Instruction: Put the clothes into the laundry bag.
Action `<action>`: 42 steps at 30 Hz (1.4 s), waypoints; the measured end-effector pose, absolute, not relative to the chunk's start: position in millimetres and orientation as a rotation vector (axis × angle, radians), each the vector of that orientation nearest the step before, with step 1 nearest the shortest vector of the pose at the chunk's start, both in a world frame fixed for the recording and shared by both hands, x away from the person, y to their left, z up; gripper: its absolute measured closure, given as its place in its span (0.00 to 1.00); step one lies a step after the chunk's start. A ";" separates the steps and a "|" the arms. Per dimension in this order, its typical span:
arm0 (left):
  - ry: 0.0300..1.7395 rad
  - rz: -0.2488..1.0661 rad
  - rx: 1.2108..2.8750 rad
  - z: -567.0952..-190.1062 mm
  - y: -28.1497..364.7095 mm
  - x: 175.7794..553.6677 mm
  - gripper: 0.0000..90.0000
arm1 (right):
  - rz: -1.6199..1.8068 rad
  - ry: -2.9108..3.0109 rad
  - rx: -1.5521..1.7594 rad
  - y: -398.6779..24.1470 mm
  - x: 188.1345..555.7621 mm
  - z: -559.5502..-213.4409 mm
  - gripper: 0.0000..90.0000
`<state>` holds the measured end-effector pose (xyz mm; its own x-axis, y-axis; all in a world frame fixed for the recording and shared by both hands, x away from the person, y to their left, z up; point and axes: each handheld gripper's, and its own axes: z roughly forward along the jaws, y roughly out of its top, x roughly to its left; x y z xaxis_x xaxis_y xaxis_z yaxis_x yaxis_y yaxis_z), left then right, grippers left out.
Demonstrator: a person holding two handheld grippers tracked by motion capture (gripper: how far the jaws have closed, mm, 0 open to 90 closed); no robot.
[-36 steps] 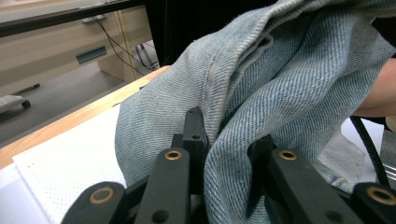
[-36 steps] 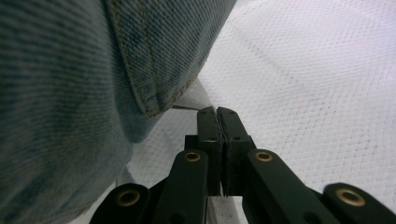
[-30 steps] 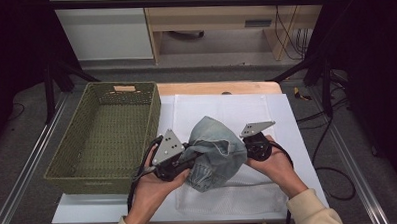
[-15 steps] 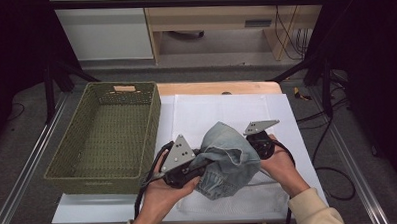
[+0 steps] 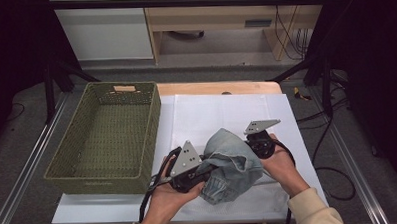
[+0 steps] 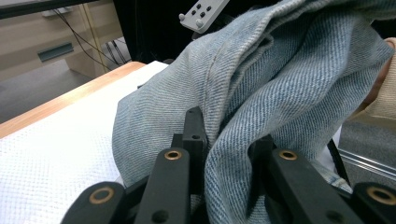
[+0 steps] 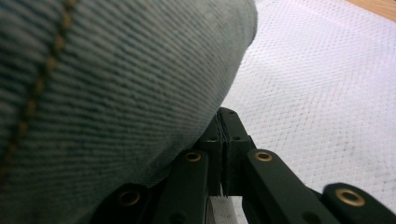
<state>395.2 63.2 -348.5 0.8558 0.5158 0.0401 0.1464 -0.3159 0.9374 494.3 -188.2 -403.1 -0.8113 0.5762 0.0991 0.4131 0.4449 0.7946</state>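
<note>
Garment: a bunched piece of light blue denim clothing, held up between the two hands above the near part of the counter, its lower folds hanging toward the white mesh-textured cloth that covers the counter.
Left tool: pinching a thick fold of the denim; in the left gripper view the black jaws stand a little apart with fabric wedged between them.
Right tool: its jaws are pressed almost together in the right gripper view, with only a thin dark strip showing between them; the denim drapes over the left jaw, and I judge an edge of it is nipped there, though the pinched spot is hard to make out.
Basket: an olive-green woven rectangular basket, empty, just to the left of the white cloth on the light wooden counter.
Step in hand: likely gathering or folding the denim while it is carried by both tools.
Doing it well: keep both pinches firm and level so that the heavy fold does not slide out of the left tool.
Watch for: loose lower folds dragging on the cloth or catching the trailing cables.
Risk: the right tool's thin bite could slip if the hands pull apart.
</note>
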 end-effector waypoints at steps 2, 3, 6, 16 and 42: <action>0.491 0.404 1.879 -346.3 63.2 394.1 0.84 | 1.302 2.508 0.879 -188.6 494.3 -403.0 0.99; 0.490 0.402 1.877 -345.3 63.6 393.2 0.84 | 1.302 2.505 0.881 -188.6 494.3 -402.9 0.99; 0.484 0.403 1.886 -344.7 64.4 390.8 0.84 | 1.311 2.497 0.876 -188.9 494.8 -403.1 0.99; 0.507 0.381 1.875 -351.3 73.7 393.8 0.84 | 1.350 2.475 0.857 -191.7 492.7 -397.3 0.99; 0.502 0.384 1.876 -347.1 69.4 394.9 0.84 | 1.358 2.467 0.862 -188.0 495.6 -389.9 0.99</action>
